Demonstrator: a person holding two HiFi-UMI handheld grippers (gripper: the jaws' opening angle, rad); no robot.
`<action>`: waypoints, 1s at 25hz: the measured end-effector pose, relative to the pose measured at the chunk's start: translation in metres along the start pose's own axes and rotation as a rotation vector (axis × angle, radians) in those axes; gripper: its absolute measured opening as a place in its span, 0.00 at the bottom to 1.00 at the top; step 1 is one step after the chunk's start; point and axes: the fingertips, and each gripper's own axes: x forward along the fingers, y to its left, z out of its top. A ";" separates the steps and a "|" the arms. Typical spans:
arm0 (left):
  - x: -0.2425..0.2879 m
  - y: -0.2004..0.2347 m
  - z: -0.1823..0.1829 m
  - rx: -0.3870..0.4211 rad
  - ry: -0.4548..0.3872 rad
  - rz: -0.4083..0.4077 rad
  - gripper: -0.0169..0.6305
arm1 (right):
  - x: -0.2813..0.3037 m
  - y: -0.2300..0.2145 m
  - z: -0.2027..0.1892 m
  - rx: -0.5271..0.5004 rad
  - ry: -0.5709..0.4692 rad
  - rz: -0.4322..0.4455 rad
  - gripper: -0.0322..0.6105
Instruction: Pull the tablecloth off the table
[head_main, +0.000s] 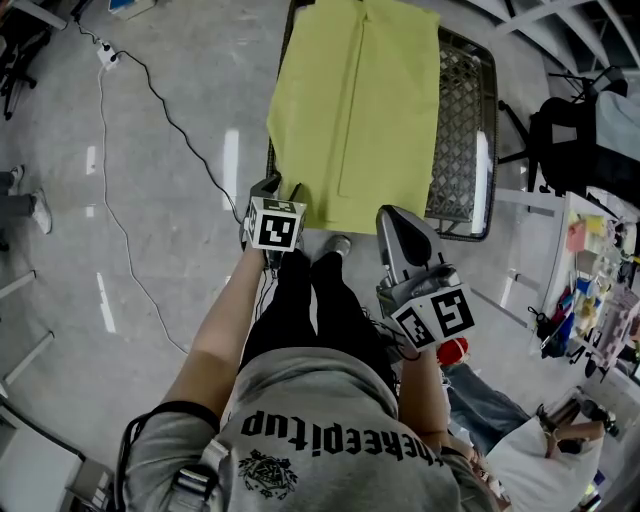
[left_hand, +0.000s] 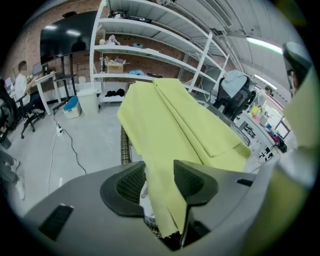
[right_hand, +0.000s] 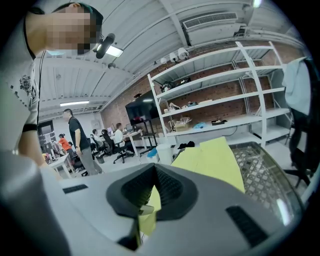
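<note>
The yellow-green tablecloth (head_main: 355, 110) lies spread on the metal mesh tabletop (head_main: 462, 130), in the upper centre of the head view. Its near edge hangs over the rim at the middle of the frame, and the mesh is bare on the right.

The step in hand is taking hold of that near edge. The right tool (right_hand: 154, 187) has its jaws together, with a fold of the cloth pinched between them. The left tool (left_hand: 159, 182) stands wide apart. The hanging hem passes between its pads, close to the right pad, but I see a gap on the other side, so it does not grip.

I judge that the left tool must next close on the hem. Then both tools should pull evenly toward the bottom of the frame, so that the cloth slides off without catching on the mesh.
</note>
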 end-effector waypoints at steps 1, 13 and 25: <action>0.001 -0.002 0.000 0.015 0.004 0.004 0.32 | 0.001 0.000 0.000 -0.001 0.001 0.000 0.06; 0.005 -0.002 0.002 0.147 0.046 0.117 0.07 | 0.007 0.001 0.004 -0.002 -0.001 -0.008 0.07; -0.010 -0.009 0.016 -0.102 -0.017 -0.031 0.05 | -0.008 -0.009 0.011 -0.003 -0.036 -0.039 0.07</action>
